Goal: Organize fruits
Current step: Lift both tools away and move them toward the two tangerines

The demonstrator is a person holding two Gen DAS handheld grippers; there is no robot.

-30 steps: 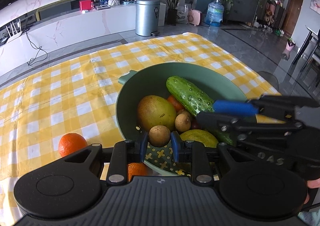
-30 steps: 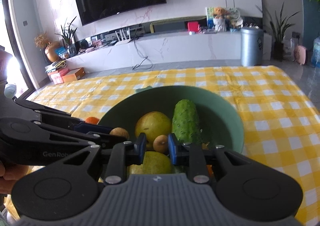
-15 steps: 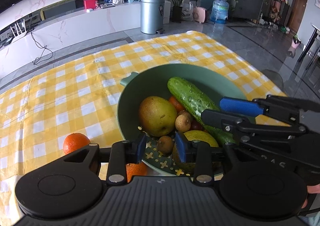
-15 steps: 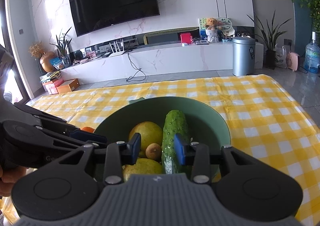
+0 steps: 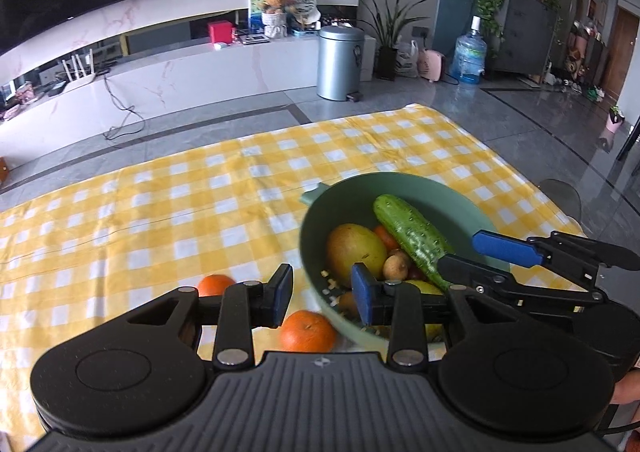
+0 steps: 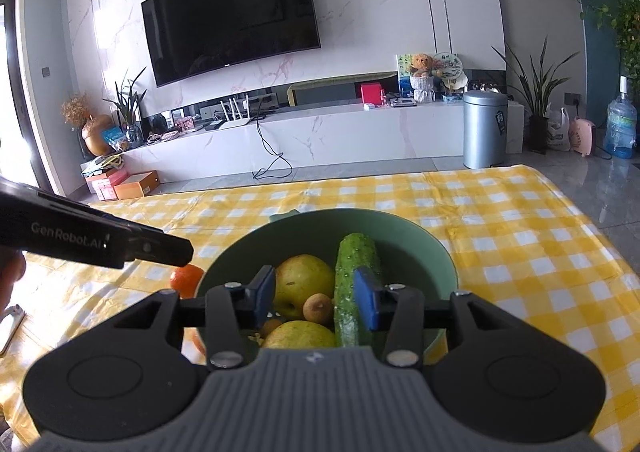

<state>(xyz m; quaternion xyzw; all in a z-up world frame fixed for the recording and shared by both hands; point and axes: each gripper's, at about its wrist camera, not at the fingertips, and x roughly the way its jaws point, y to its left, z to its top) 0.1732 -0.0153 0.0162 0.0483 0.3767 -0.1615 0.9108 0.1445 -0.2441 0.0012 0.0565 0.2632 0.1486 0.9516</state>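
Observation:
A green bowl [image 5: 436, 200] on the yellow checked cloth holds a cucumber [image 5: 412, 236], a yellow-green mango [image 5: 354, 252], a second yellow fruit and small brown fruits [image 5: 395, 266]. Two oranges [image 5: 307, 336] lie on the cloth left of the bowl. My left gripper [image 5: 322, 294] hangs open over the bowl's left rim with nothing between its pads. My right gripper [image 6: 316, 298] is over the bowl [image 6: 312, 236]. Its jaws are opening, and a small brown fruit [image 6: 318, 306] and the cucumber [image 6: 354, 276] lie below the gap, untouched. The right gripper [image 5: 458, 252] also shows over the bowl's right side.
One finger of my left gripper [image 6: 152, 248] crosses above an orange [image 6: 186, 278]. The checked cloth [image 5: 200, 204] stretches far and left of the bowl. Past the table edge are grey floor, a metal bin [image 5: 340, 60] and a white TV bench.
Both grippers let go of a small brown fruit, which now lies in the bowl. The left gripper rose and swung left; the right one drew back and its jaws widened.

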